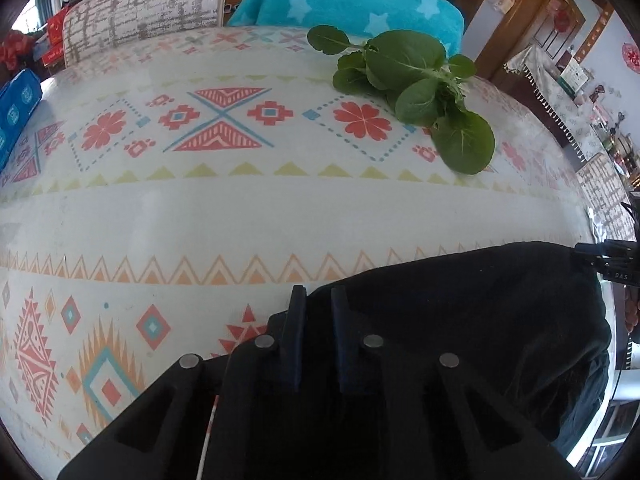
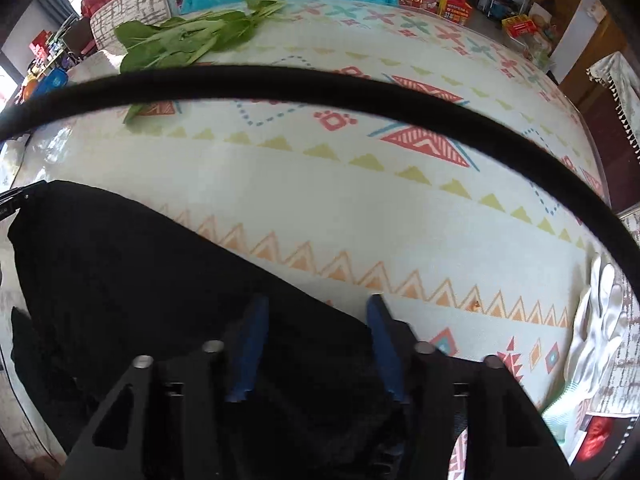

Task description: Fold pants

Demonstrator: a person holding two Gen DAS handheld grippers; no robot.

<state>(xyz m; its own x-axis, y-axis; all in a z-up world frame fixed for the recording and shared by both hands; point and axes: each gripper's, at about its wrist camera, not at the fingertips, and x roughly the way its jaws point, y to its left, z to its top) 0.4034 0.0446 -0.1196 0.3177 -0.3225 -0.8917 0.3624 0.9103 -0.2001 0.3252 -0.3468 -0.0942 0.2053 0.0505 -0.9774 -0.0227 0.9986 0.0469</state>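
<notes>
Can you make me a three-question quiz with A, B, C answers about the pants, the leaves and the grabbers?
1. Where are the green leaves?
A. on the pants
B. on the far part of the table
C. on the floor

2. What colour are the pants?
A. black
B. red
C. white

3. How is the right gripper?
A. shut tight
B. not in view
C. open over the pants edge

Answers: B, the leaves lie on the patterned tablecloth, apart from the pants; A, the cloth is black; C, its fingers stand wide apart.
</notes>
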